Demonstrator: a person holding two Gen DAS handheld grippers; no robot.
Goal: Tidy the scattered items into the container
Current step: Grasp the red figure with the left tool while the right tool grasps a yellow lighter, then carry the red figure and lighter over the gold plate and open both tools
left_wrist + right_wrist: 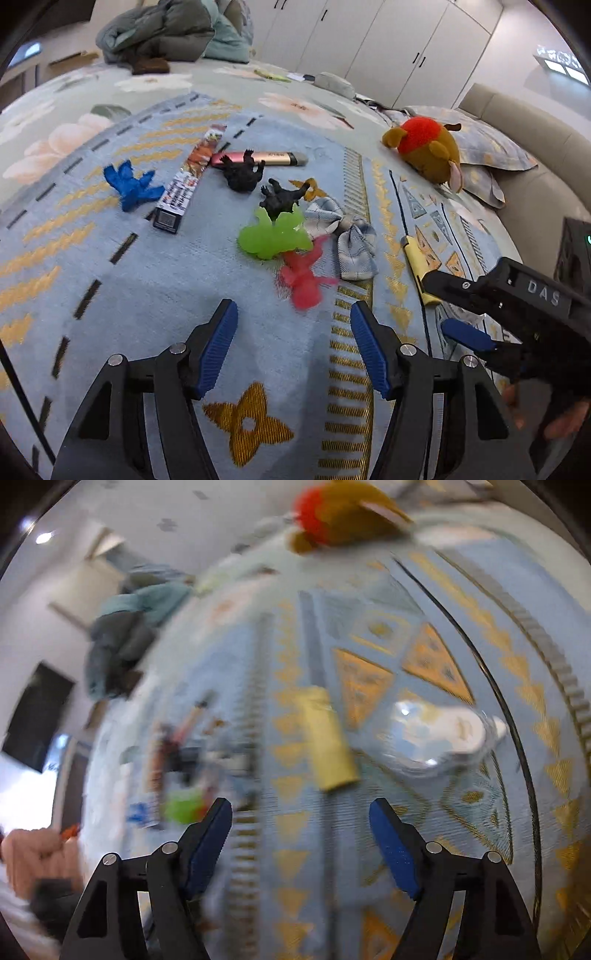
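The only clear writing is "DAS", in pale letters on the black body of the right gripper (469, 314) at the right edge of the left wrist view; print on the long snack packet (190, 177) left of centre and on the pink stick-shaped device (266, 158) is too small to read. The scattered items lie on a blue and gold patterned blanket (147, 288) on a bed. The packet's long axis runs from lower left to upper right, its dark end at the lower left; the pink device lies almost level across the frame, grey tip to the right. Near them are a blue figure (131, 185), two black figures (242, 174), a green figure (273, 236), a red figure (304, 278) and a plaid bow (345, 236), with a plush toy (428, 147) at the upper right. A yellow flat piece (328, 738) at the centre of the blurred right wrist view stands nearly upright, leaning left, beside a clear, glossy object (436, 734). The left gripper (293, 345) hangs spread over bare blanket below the red figure, holding nothing; the right gripper is likewise spread and empty below the yellow piece.
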